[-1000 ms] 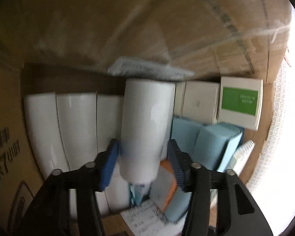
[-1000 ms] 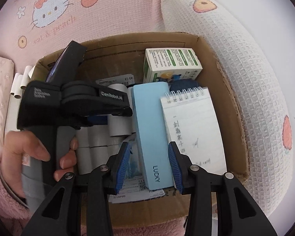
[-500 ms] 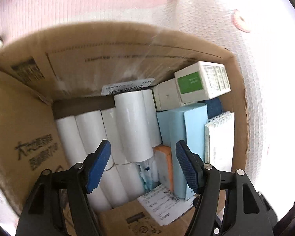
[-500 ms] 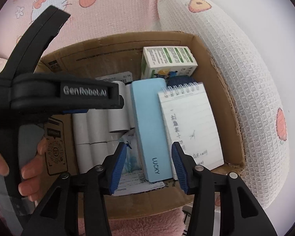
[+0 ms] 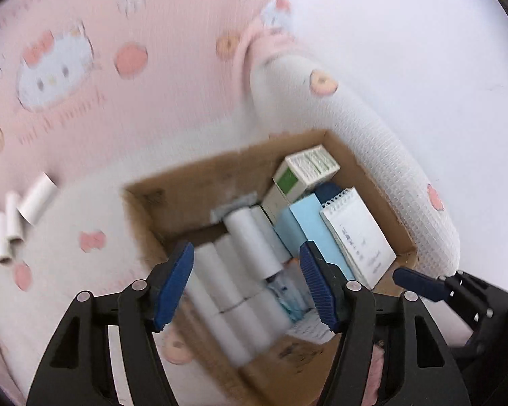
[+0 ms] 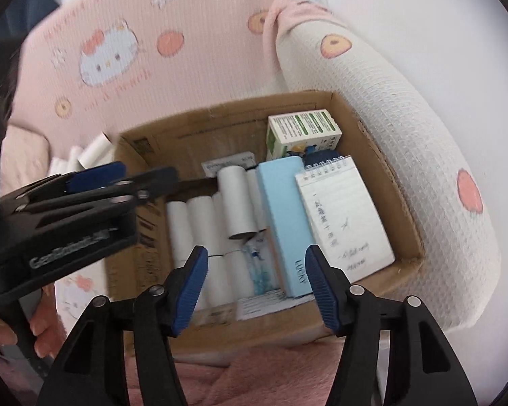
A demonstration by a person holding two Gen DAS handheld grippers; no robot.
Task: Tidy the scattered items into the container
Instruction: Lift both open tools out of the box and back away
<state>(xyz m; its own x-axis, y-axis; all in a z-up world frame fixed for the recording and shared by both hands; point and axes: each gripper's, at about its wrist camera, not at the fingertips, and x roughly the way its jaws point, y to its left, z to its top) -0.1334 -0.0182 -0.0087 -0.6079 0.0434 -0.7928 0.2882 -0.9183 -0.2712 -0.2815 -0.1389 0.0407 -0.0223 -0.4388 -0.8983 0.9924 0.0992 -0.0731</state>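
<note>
- Cardboard box (image 6: 403, 203) on pink bedding, packed: white paper rolls (image 6: 199, 230), blue case (image 6: 284, 223), spiral notepad (image 6: 345, 216), green-white carton (image 6: 303, 128).
- More rolls (image 5: 13, 220) lie outside, left of box.
- Right tongs (image 6: 255, 284) above box, jaws opening, nothing between.
- Left tongs (image 5: 245, 284) wide apart, empty.

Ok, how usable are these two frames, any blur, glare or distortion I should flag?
Left wrist view: motion-blurred, smearing the pink cover and the white rolls in the cardboard box; the upper right is washed out white. Right wrist view: sharper, notepad lines legible, only the left hand-held gripper blurred. Both show fisheye bending and dark corners.
</note>
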